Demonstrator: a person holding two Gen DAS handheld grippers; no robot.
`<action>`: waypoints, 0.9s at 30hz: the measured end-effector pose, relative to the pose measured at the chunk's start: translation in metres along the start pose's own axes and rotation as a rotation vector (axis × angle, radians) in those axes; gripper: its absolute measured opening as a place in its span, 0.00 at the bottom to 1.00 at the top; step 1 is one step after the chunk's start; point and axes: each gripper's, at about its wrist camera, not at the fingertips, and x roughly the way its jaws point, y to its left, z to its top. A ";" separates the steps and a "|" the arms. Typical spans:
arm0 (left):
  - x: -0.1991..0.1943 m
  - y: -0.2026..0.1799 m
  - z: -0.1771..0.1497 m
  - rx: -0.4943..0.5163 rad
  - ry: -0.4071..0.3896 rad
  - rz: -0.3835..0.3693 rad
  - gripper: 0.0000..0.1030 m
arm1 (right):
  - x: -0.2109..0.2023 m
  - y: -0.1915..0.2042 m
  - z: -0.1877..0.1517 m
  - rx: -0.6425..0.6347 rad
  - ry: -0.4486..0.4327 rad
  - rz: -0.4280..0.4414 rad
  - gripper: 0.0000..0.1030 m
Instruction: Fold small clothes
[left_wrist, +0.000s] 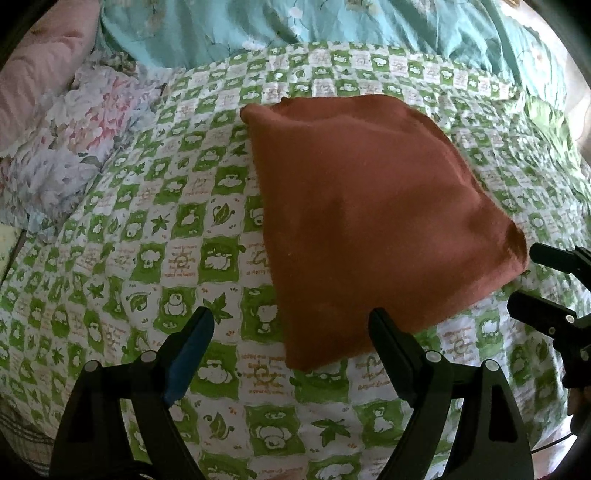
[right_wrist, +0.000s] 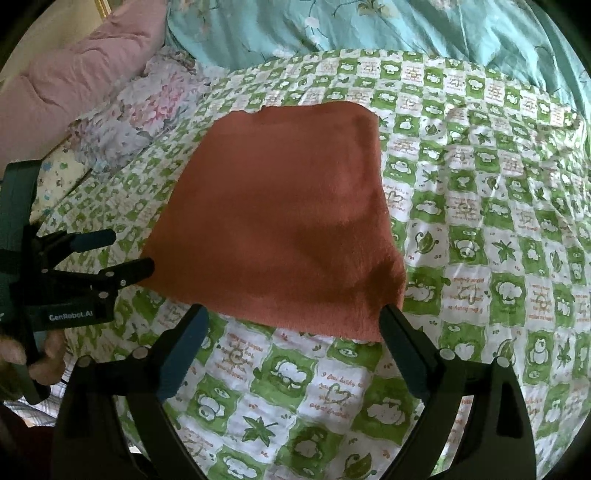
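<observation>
rust cloth (left_wrist: 362, 221), one, folded

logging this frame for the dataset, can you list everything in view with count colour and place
folded cloth: one, rust orange, lying flat on the middle of the checked sheet
checked sheet: one, green and white with leaf and animal prints, covering the bed under the cloth
floral quilt: one, turquoise, bunched along the far edge
floral pillow: one, pale with pink and grey flowers, far left
pink quilted fabric: one, pink, far left corner behind the pillow
left gripper: one, black with blue pads, open, at the cloth's near left corner, holding nothing
right gripper: one, black with blue pads, open, at the cloth's near edge, holding nothing
</observation>
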 end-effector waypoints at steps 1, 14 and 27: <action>0.000 0.000 0.001 0.000 -0.002 -0.001 0.84 | 0.000 0.001 0.001 -0.002 -0.004 0.002 0.91; -0.005 -0.003 0.007 -0.005 -0.024 0.010 0.86 | 0.004 0.000 0.012 -0.002 -0.018 0.007 0.92; -0.005 -0.005 0.011 -0.008 -0.034 0.015 0.86 | 0.005 -0.002 0.020 -0.002 -0.025 0.015 0.93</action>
